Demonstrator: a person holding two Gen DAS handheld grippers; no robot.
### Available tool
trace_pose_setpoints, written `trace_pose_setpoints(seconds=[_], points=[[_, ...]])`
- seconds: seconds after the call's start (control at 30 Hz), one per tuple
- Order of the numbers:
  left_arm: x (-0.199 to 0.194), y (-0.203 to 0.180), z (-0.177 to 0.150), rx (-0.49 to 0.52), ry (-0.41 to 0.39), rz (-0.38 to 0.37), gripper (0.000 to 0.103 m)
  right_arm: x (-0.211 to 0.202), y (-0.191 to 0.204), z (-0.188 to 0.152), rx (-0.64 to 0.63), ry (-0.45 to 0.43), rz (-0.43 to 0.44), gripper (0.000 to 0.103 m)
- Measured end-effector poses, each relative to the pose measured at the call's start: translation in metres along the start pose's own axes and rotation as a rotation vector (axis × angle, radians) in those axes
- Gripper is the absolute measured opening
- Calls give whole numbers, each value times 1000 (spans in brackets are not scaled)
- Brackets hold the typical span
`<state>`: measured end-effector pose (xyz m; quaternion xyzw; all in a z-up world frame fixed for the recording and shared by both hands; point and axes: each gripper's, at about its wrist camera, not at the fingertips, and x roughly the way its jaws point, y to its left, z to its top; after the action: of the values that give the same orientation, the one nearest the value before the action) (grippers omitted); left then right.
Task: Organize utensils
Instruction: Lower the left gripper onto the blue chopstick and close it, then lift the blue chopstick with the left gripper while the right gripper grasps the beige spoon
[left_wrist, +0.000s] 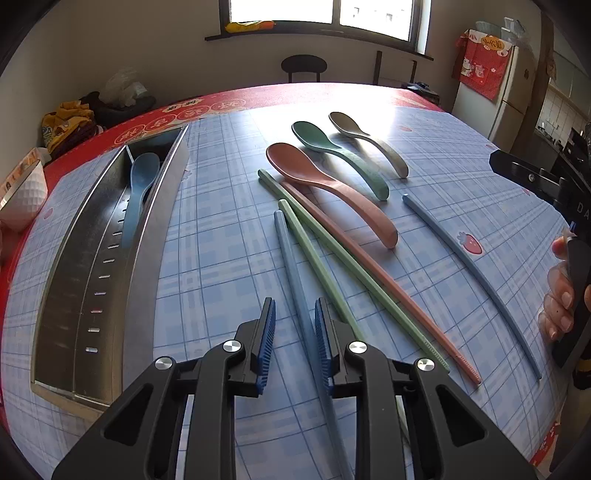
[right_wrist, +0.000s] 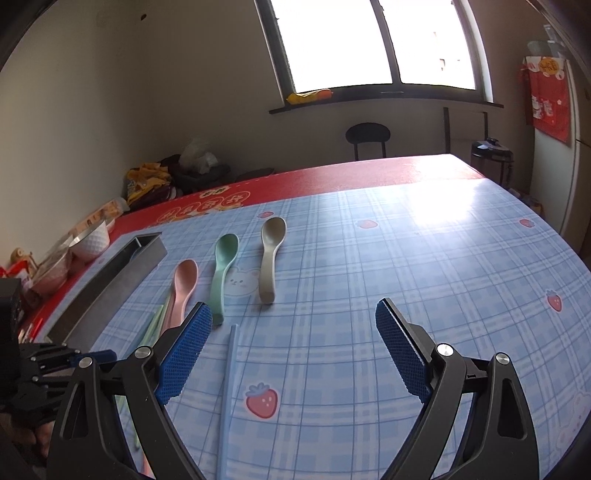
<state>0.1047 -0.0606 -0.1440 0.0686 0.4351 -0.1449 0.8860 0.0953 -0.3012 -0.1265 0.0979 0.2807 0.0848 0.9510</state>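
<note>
A blue chopstick (left_wrist: 291, 258) lies on the checked tablecloth and runs between the jaws of my left gripper (left_wrist: 295, 306). The jaws stand narrow; the chopstick rests against the right pad, with a gap to the left pad. To its right lie two green chopsticks (left_wrist: 317, 251), a pink chopstick (left_wrist: 406, 295) and a second blue chopstick (left_wrist: 472, 266). Pink (left_wrist: 332, 192), green (left_wrist: 343, 155) and beige (left_wrist: 369, 142) spoons lie beyond. A blue spoon (left_wrist: 142, 177) rests in the steel tray (left_wrist: 155, 229) at left. My right gripper (right_wrist: 293, 306) hovers wide open over the second blue chopstick (right_wrist: 229, 376).
White bowls (right_wrist: 90, 243) stand past the tray (right_wrist: 110, 284) on the red cloth at the table's left edge. A hand on the right gripper's black body (left_wrist: 576, 258) shows at the right edge of the left wrist view. A dark chair (right_wrist: 367, 136) stands behind the table.
</note>
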Motion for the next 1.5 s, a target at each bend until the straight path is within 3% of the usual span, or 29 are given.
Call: trace_pose_setpoints(seconds=[0.13,0.2,0.27,0.93,1.27,1.5], points=[[2,-2,1,9,-1,7,21,-1,-1,0,3,-2,3,87],[2,-2,1,7,-5,11,8,-1,0,0,2,-2,5,87],[1,-3,-1,4,-10,20,7,0,0,0,1,-1,7,87],[-4,2,-6,-32,-27,21,7,3,4,-1,-7,10,13,87],[-22,10,-10,-86,-118,22,6,5,5,-1,-17,22,26,87],[-28,18,-11,-129,-154,12,7,17,13,0,-47,78,52,86]])
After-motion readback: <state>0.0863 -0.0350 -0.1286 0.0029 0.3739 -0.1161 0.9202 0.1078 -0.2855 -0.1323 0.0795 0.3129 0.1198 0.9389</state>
